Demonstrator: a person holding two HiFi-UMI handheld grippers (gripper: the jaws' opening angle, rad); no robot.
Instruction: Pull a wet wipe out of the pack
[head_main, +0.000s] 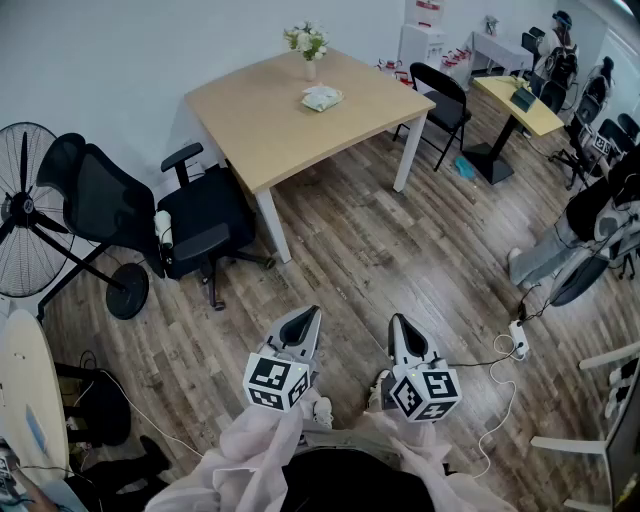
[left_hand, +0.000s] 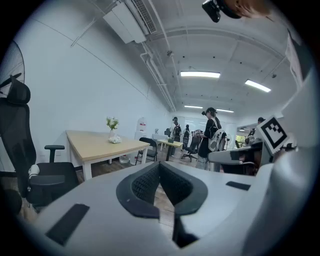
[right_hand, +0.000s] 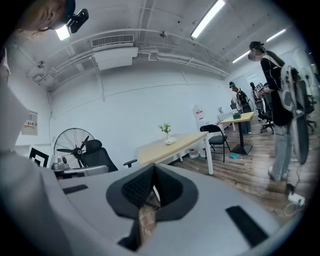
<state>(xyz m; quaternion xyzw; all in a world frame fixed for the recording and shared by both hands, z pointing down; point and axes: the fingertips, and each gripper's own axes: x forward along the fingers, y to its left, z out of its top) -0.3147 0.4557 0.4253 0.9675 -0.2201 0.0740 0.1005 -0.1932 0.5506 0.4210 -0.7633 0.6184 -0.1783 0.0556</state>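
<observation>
**Head view.** The left gripper (head_main: 303, 322) and right gripper (head_main: 400, 325) are held side by side, low in the frame over the wooden floor (head_main: 400, 250). The wet wipe pack (head_main: 322, 97) lies on the far part of the table (head_main: 260, 120), just in front of a vase of flowers (head_main: 308, 45) and well apart from both claws. An office chair (head_main: 190, 225) and a fan (head_main: 25, 210) stand to the left.

**Left gripper view.** The left claw is pressed together with nothing between its pads. The pack (left_hand: 115, 140) shows as a small pale lump on the distant tabletop. Only this view shows the ceiling lights and the marker cube (left_hand: 273, 131) of the other gripper.

**Right gripper view.** The right claw is likewise pressed together and empty. The pack (right_hand: 171, 142) sits beside the flowers, far off. Only here does a standing person (right_hand: 280, 100) appear at full height.

**Step in hand.** By judgement this is the approach, and the pull has not begun. It is done well by closing on the table first, then spreading one claw to steady the pack while the other pinches only the top wipe at the opening.
</observation>
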